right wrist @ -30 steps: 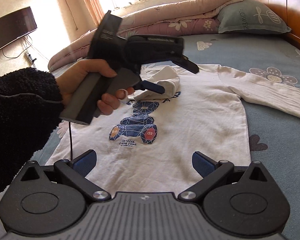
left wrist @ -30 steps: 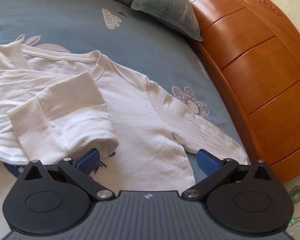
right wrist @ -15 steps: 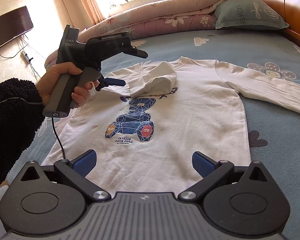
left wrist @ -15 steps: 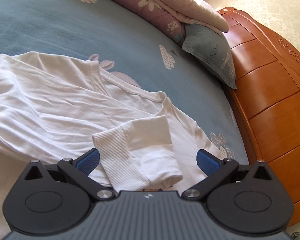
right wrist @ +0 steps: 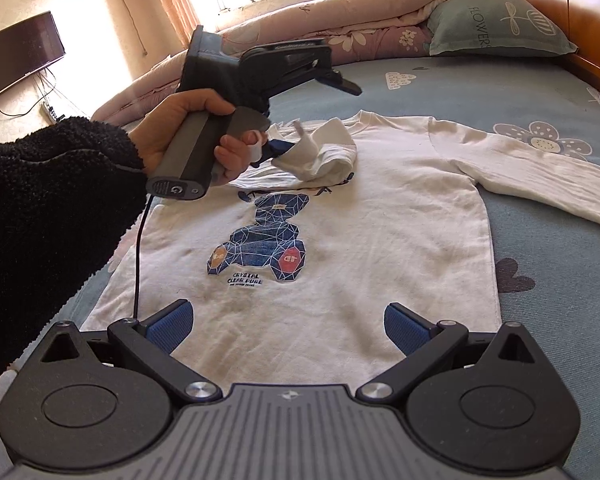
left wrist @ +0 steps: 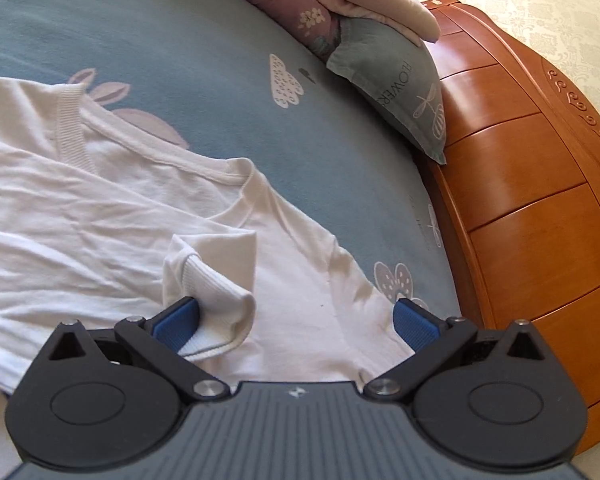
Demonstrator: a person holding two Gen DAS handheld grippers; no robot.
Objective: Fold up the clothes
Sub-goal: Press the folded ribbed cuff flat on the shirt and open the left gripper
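The white cotton sweatshirt lies flat and creased on the blue flowered bedsheet ahead of me. My left gripper has its jaws spread wide, the ribbed cuff bunched against its left pad. My left hand tilts it downward. My right gripper hovers wide apart over the hem.

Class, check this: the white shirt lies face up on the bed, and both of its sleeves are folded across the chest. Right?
Not quite. Only one sleeve is folded across the white shirt; the other sleeve lies stretched out on the bed, as the right wrist view shows.
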